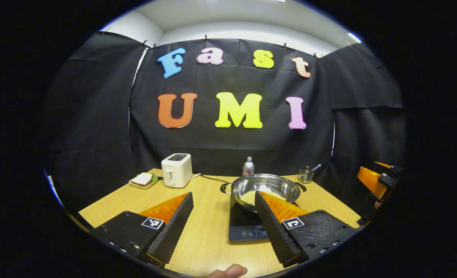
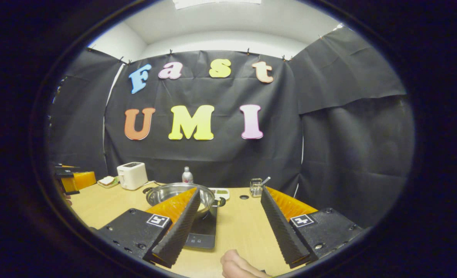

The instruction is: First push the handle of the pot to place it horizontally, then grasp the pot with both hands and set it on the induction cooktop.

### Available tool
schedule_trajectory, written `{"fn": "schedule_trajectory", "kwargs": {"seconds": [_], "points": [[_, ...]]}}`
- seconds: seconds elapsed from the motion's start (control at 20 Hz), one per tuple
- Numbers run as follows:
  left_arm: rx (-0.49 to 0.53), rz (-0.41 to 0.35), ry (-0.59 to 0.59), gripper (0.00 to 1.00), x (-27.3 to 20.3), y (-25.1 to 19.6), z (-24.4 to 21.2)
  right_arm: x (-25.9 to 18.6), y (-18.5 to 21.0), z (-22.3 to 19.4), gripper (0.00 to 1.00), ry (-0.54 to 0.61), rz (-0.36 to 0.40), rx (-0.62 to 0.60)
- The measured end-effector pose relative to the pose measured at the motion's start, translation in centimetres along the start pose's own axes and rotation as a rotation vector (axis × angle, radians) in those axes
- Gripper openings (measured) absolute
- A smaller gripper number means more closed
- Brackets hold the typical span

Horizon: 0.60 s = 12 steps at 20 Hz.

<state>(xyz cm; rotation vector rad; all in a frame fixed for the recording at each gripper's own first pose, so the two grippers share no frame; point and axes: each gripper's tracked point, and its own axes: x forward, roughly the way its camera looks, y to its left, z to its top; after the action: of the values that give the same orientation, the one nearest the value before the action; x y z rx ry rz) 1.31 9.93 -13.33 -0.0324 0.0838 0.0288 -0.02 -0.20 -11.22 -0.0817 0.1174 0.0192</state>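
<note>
Your left gripper (image 1: 223,202) gapes wide, gripping nothing; the pot (image 1: 265,186) sits on the induction cooktop (image 1: 243,227) beyond its right finger. Your right gripper (image 2: 230,199) is equally spread, empty.

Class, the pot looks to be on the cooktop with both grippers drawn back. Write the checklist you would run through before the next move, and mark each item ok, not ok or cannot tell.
1. Pot sits on the induction cooktop: ok.
2. Pot centred on the cooking zone: cannot tell, the pot hides it.
3. Side handles lie level, left and right: ok.
4. Left gripper open and off the pot: ok.
5. Right gripper open, holding nothing: ok.
6. Toaster and its cord stand apart from the pot: ok.
</note>
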Motion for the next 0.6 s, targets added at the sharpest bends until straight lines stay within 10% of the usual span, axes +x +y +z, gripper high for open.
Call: {"fn": "schedule_trajectory", "kwargs": {"seconds": [0.55,0.6], "points": [[0.070,0.001,-0.125,0.84,-5.3,-0.2,8.2,-4.2,-2.5,6.3,0.96,-0.004,-0.064,0.018],[0.075,0.006,-0.134,0.95,-5.8,-0.3,8.5,-4.3,-2.4,6.5,0.96,-0.006,-0.057,0.015]]}}
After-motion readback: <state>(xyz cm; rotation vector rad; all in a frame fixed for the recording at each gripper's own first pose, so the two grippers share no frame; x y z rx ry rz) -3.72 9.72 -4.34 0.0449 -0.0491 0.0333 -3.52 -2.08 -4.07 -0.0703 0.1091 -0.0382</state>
